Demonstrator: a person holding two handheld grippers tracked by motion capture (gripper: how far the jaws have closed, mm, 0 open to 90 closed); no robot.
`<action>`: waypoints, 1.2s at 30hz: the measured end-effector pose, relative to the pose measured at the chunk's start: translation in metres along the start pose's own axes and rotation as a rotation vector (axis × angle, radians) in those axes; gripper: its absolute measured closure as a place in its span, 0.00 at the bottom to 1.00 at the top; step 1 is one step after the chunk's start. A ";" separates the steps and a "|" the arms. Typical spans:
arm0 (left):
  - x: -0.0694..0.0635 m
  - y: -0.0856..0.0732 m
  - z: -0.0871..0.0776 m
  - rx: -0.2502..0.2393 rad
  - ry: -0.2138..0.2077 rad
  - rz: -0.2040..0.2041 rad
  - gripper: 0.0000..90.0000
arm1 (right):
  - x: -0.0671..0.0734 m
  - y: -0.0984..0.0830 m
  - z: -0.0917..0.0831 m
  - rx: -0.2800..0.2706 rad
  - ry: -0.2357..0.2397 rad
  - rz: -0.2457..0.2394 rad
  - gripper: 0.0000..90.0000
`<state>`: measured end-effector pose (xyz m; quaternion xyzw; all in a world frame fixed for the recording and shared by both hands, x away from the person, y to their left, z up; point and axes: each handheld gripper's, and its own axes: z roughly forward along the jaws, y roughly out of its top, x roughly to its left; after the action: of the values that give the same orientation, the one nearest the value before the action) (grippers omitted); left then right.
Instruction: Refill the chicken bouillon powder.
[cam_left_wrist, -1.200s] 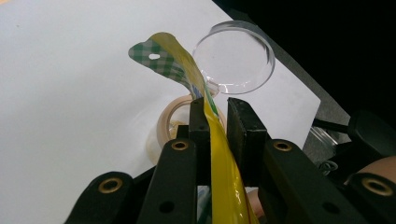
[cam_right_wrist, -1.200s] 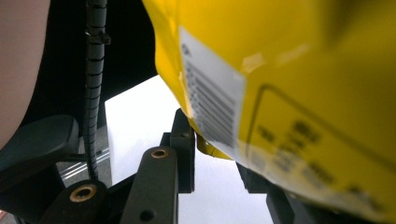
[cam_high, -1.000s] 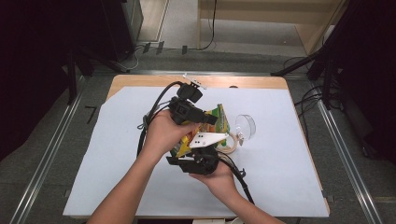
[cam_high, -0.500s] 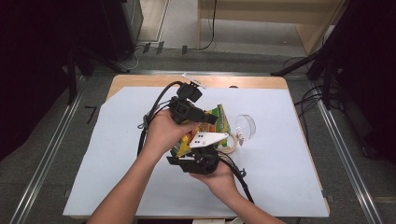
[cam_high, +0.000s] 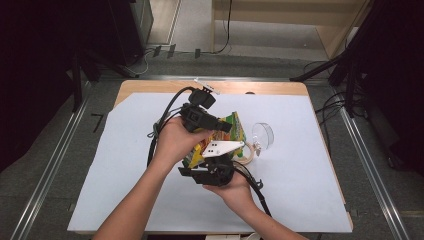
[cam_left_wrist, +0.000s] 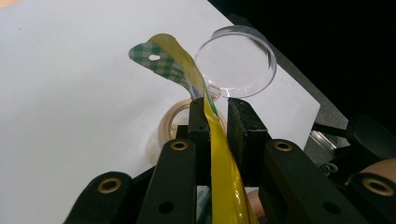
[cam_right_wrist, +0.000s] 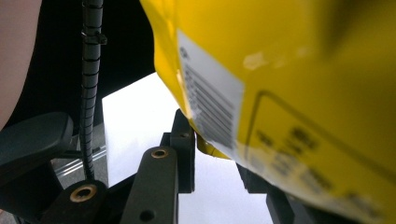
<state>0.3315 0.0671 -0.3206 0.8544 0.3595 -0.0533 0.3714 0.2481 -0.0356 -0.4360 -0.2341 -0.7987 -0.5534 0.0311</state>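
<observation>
White sheet – wooden table

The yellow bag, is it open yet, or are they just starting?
It looks like an early step. Done: both grippers have caught the bag. The left gripper pinches its top edge; the right gripper holds a bottom corner. In hand: the bag is held up over the table. Left: its top looks sealed, so opening probably remains. The glass lies on its side, seemingly empty.

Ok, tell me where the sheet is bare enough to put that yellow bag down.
Bare: the white sheet left of the hands, out to its left edge, and the near right corner. Crowded: the middle, where both grippers hold the yellow bag, with the tape roll and clear glass beside it.
</observation>
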 end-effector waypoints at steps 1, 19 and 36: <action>0.000 0.000 -0.001 -0.002 0.001 -0.001 0.89 | 0.000 0.000 0.000 -0.001 0.000 -0.003 0.80; 0.000 0.000 -0.005 -0.006 0.005 -0.007 0.89 | 0.001 0.003 0.002 -0.003 0.008 -0.010 0.80; 0.002 -0.003 -0.005 -0.015 0.000 -0.012 0.89 | 0.002 0.003 0.003 0.007 0.001 -0.023 0.80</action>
<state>0.3299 0.0734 -0.3194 0.8495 0.3648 -0.0527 0.3774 0.2478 -0.0316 -0.4340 -0.2247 -0.8031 -0.5512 0.0258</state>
